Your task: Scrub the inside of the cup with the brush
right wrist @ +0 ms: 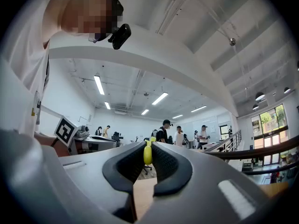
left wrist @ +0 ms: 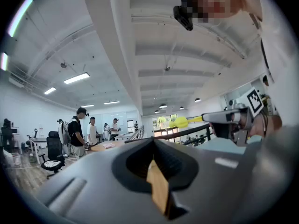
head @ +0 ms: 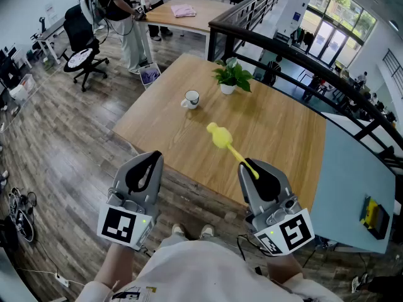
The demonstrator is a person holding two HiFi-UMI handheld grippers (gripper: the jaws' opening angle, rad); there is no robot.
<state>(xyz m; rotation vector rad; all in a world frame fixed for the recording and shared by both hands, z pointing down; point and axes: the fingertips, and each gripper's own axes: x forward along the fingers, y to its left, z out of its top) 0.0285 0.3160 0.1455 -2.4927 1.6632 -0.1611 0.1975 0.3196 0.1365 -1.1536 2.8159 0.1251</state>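
While both tongs hang well short of the cup (head: 191, 99), nothing is being scrubbed.
- Right tongs (head: 253, 167): clenched on the brush (head: 221, 138) handle, head aimed cupward, probably for reach.
- Left tongs (head: 153, 158): clenched, empty.
- Cup: upright on the desk (head: 277, 131).
- Plant (head: 232, 75): near the cup, beyond it. Path looks open.

The small white ceramic cup (head: 191, 99) stood upright on the wooden table (head: 277, 131), its handle to the left. The yellow plastic brush (head: 228, 146), round-headed and thin-handled, was clamped at its handle end in the right gripper (head: 252, 168), well apart from the cup and pointing towards it.
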